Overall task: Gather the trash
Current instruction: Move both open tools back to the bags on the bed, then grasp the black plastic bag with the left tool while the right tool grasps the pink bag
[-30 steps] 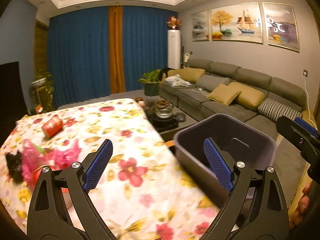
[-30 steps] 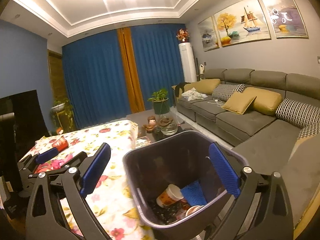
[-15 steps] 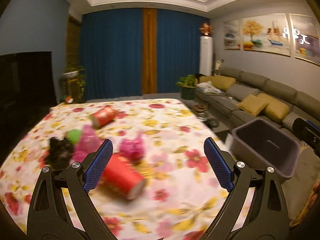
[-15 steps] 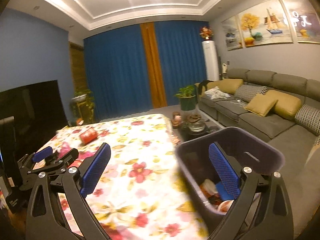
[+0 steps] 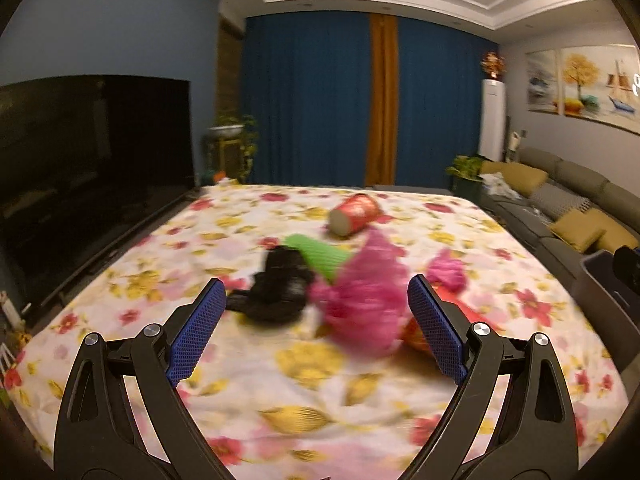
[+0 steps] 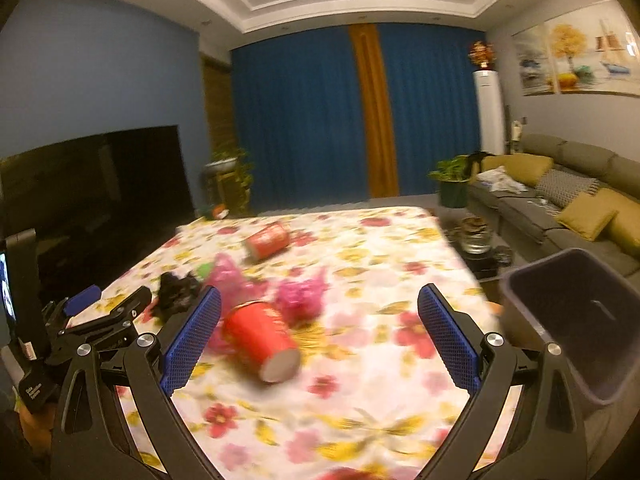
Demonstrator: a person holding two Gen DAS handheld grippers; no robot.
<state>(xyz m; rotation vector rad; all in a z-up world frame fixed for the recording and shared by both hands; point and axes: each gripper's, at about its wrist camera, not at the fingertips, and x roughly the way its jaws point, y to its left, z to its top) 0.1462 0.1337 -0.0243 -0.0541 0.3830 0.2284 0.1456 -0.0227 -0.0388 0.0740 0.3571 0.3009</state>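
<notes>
A: How do the tools stand?
B: The left tool [image 5: 316, 330] is spread wide and empty above the flowered table [image 5: 304, 396]. The right tool [image 6: 320, 334] too, nothing between its fingers.
A: And the trash?
B: Blurred. A red cup [image 6: 260, 344] on its side near the right tool, pink wrappers [image 5: 366, 304], a black clump [image 5: 276, 292], a green roll [image 5: 320, 256], and a second red cup [image 5: 354, 214] farther back.
A: Any difference between views?
B: Only the right view shows the grey bin [image 6: 576, 320] clearly, at the table's right edge.
</notes>
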